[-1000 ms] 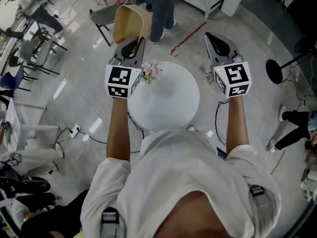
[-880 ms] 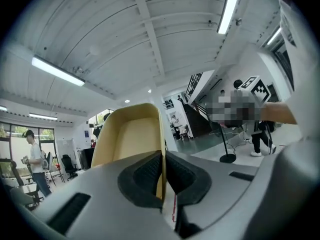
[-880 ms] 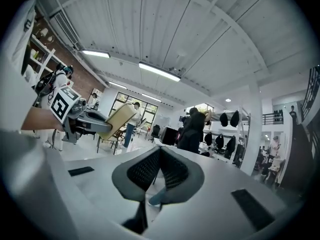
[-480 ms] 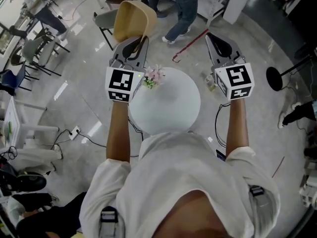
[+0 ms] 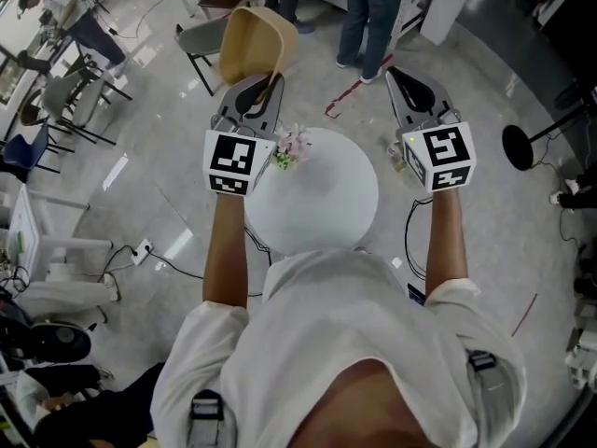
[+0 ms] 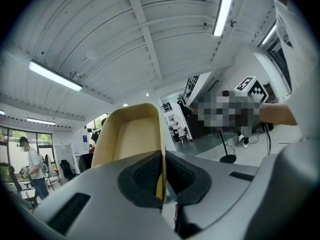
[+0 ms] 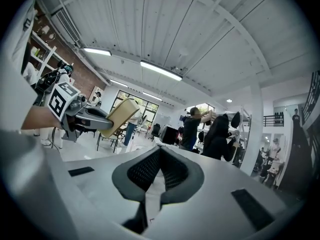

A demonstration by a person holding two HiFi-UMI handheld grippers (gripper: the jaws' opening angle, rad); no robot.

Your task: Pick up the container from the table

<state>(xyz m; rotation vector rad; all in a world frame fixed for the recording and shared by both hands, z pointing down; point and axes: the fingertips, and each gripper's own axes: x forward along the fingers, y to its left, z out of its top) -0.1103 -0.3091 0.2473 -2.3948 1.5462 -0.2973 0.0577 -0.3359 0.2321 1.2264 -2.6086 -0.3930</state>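
The left gripper holds the container by one thin wall. Its jaws are almost together and press on this wall from both sides. The container is in the air, tilted, and apart from the round surface; in the head view it shows past the far left edge. The right gripper is empty, with its jaws together. I judge the pick-up is done, and only a steady grip is needed now.
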